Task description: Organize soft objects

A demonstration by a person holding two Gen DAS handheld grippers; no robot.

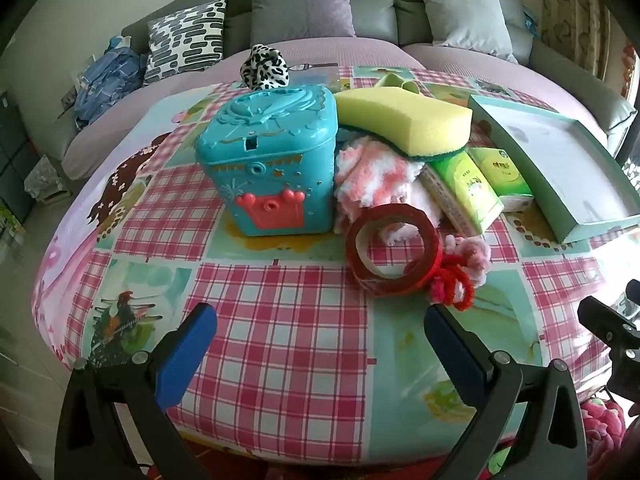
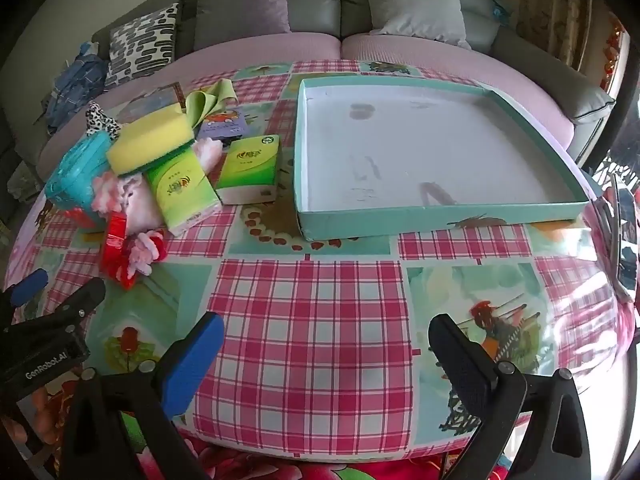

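Sponge [image 1: 404, 124], yellow and spongy, is lying at twelve o'clock on the checked plastic tablecloth [image 1: 280, 320] before a grey sofa [image 1: 360, 12]; left gripper [image 1: 320, 336] is hanging wide open, holding nothing. From the right wrist, the shallow cardboard tray [image 2: 440, 216] is sitting at one o'clock; right gripper [image 2: 326, 344] is gaping, touching nothing

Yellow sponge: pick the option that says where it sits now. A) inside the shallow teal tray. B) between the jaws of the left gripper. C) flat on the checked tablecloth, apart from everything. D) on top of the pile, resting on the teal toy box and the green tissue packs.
D: the yellow sponge lies across the teal toy box and the green tissue packs, and nothing lies in the tray.
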